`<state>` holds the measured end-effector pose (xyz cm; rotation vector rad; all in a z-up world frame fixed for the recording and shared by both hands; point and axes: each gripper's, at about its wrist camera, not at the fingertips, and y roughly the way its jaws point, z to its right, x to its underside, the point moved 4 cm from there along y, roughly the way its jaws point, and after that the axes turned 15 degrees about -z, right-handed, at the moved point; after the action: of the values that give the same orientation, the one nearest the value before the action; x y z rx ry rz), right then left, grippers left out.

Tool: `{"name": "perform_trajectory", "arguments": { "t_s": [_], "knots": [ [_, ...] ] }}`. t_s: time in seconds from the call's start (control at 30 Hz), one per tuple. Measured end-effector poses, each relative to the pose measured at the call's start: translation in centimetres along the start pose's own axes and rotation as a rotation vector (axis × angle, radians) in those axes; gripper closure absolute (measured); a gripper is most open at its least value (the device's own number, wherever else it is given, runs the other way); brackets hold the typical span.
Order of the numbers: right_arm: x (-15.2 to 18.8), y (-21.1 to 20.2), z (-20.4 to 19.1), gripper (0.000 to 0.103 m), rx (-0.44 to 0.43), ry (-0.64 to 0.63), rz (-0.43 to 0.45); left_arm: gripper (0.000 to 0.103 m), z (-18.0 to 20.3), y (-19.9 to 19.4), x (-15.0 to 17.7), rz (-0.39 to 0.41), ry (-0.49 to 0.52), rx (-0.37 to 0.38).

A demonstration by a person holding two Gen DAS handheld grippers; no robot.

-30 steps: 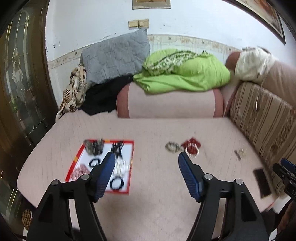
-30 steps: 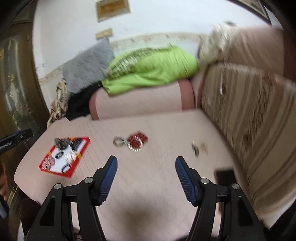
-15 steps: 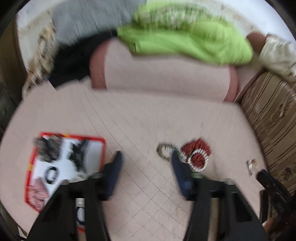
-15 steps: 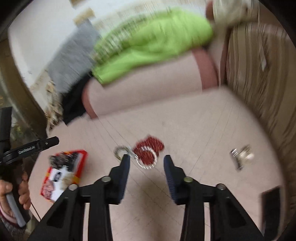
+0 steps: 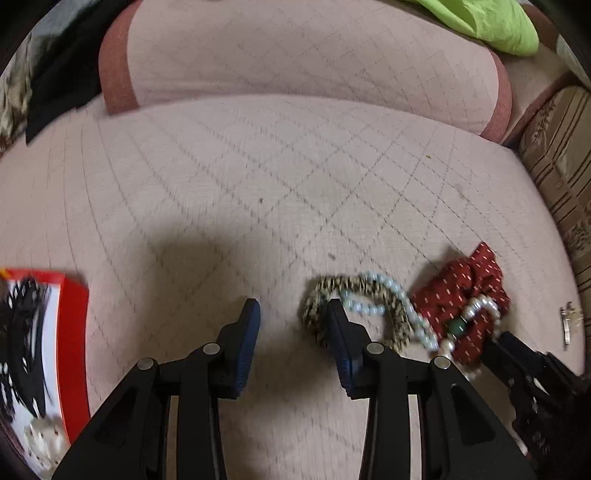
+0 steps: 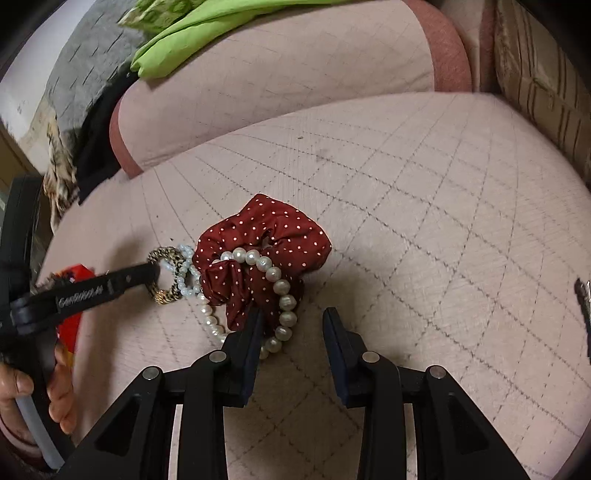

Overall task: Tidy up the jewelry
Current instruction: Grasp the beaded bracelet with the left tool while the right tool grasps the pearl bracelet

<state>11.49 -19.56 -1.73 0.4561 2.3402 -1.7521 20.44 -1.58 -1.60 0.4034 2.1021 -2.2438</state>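
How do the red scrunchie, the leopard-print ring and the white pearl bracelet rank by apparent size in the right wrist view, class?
1. Red scrunchie, clearly the largest.
2. White pearl bracelet; partly hidden by a finger and nearer the camera, so this rank is less sure.
3. Leopard-print ring, smallest and partly covered by the left gripper.

The setting was a home living room. The work surface was a pink quilted seat cushion (image 5: pixel 258 192) with a matching bolster (image 5: pixel 295 55) behind it and a striped brown sofa back (image 6: pixel 535 74) to the right. A lime-green blanket (image 6: pixel 207 22) and a grey quilted pillow (image 6: pixel 85 74) lay heaped on the furniture, as domestic clutter.
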Motion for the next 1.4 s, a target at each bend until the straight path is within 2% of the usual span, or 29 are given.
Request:
{"name": "perform_trajectory", "arguments": {
  "t_s": [0.03,0.07,0.1,0.13,0.3,0.53,0.63,0.7,0.73,0.8,0.97,1.1,1.17,1.23,1.27,1.3,1.33,1.4],
  "knots": [
    [0.1,0.0,-0.3,0.08,0.024,-0.017,0.006,0.067,0.3,0.1,-0.1,0.005,0.011,-0.019],
    [0.1,0.0,-0.3,0.088,0.037,-0.024,0.007,0.071,0.6,0.1,-0.1,0.009,0.016,-0.034],
    [0.1,0.1,-0.5,0.09,0.027,-0.029,0.004,0.087,0.8,0.1,-0.1,0.016,0.023,-0.049],
    [0.1,0.1,-0.6,0.09,0.018,-0.019,0.003,0.095,1.2,-0.1,0.2,0.02,0.043,-0.052],
    [1.4,-0.9,-0.2,0.092,-0.046,0.031,-0.042,0.097,0.7,-1.7,4.0,-0.031,0.04,0.006],
    [8.5,-3.4,-0.7,0.091,-0.087,0.07,-0.175,0.096,-2.1,-4.5,13.5,-0.076,0.007,0.083],
    [10.8,-3.9,-0.2,0.087,-0.078,0.091,-0.154,0.096,-3.2,-4.3,15.8,-0.099,-0.016,0.091],
    [10.9,-3.8,-0.2,0.08,-0.085,0.089,-0.151,0.094,-3.8,-4.7,16.4,-0.078,-0.035,0.091],
    [10.7,-3.9,-0.2,0.068,-0.086,0.086,-0.139,0.094,-3.9,-4.7,16.5,-0.077,-0.04,0.081],
    [10.3,-4.4,-0.4,0.054,-0.064,0.078,-0.09,0.088,-4.1,-4.8,16.4,-0.071,-0.053,0.064],
    [9.6,-3.8,-0.1,0.054,-0.073,0.066,-0.064,0.081,-3.5,-4.1,15.3,-0.052,-0.045,0.048],
    [9.0,-3.0,-1.1,0.054,0.013,-0.008,-0.048,0.059,-1.9,-3.6,15.1,-0.009,-0.012,0.015],
    [9.1,-2.6,-1.8,0.054,0.072,-0.053,-0.041,0.057,-1.0,-3.4,15.3,0.02,0.011,-0.045],
    [9.3,-2.3,-2.5,0.065,0.143,-0.103,-0.032,0.057,-0.4,-3.3,15.6,0.048,0.016,-0.088],
    [9.3,-2.3,-2.7,0.069,0.164,-0.12,-0.027,0.065,-0.3,-3.4,15.7,0.05,0.015,-0.082],
    [9.3,-2.3,-2.9,0.083,0.171,-0.133,-0.021,0.082,-0.2,-3.5,15.8,0.049,0.013,-0.076],
    [9.2,-2.3,-2.9,0.092,0.167,-0.137,-0.019,0.094,-0.1,-3.8,15.9,0.041,0.016,-0.067],
    [9.2,-2.5,-2.7,0.093,0.155,-0.132,-0.016,0.098,-0.1,-4.1,16.0,0.022,0.018,-0.046]
  ]
}}
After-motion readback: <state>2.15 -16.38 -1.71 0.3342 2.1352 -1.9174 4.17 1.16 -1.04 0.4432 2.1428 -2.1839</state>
